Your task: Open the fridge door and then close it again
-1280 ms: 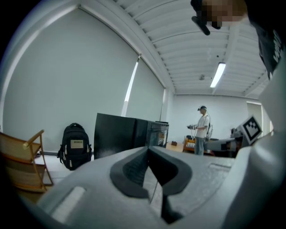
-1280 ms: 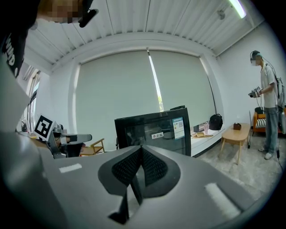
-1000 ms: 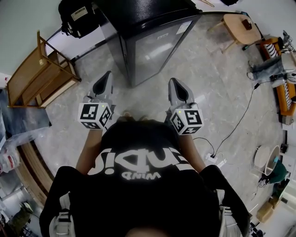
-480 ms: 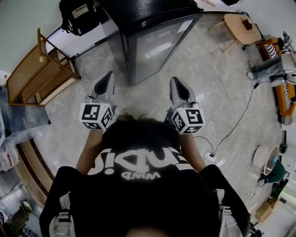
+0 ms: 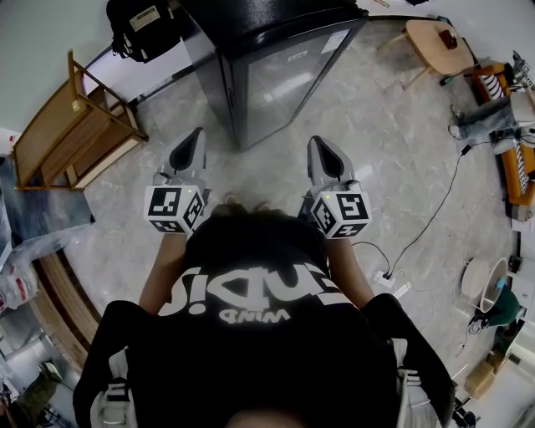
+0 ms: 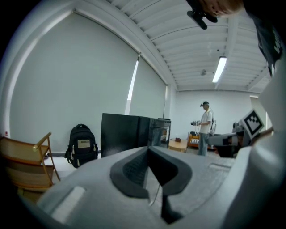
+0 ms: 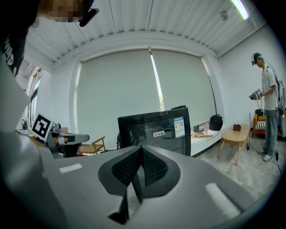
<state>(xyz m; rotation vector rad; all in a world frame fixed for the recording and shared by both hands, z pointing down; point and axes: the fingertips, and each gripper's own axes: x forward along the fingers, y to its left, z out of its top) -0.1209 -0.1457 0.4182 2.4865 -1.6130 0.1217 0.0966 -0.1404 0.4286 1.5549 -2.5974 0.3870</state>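
A pale marble-look floor (image 5: 401, 167) spreads around us, with a wooden chair (image 5: 67, 142) and a black backpack (image 5: 138, 33) at the left and a low wooden table (image 5: 435, 46) far right. The black fridge (image 5: 251, 25) stands just ahead, well apart from both tools. Its glass door (image 5: 288, 84) lies shut, which fits a door waiting to be opened as well as a door already closed again.

We judge 2 risks. A hard tip driven forward could strike the glass. The power strip (image 5: 391, 287) and its cable near our right side could catch a foot on any step.

We hold both forearms out from the chest. The left gripper (image 5: 191, 144) and right gripper (image 5: 322, 149) sit side by side, aimed almost level at the fridge. Each has its jaws pressed together on nothing.
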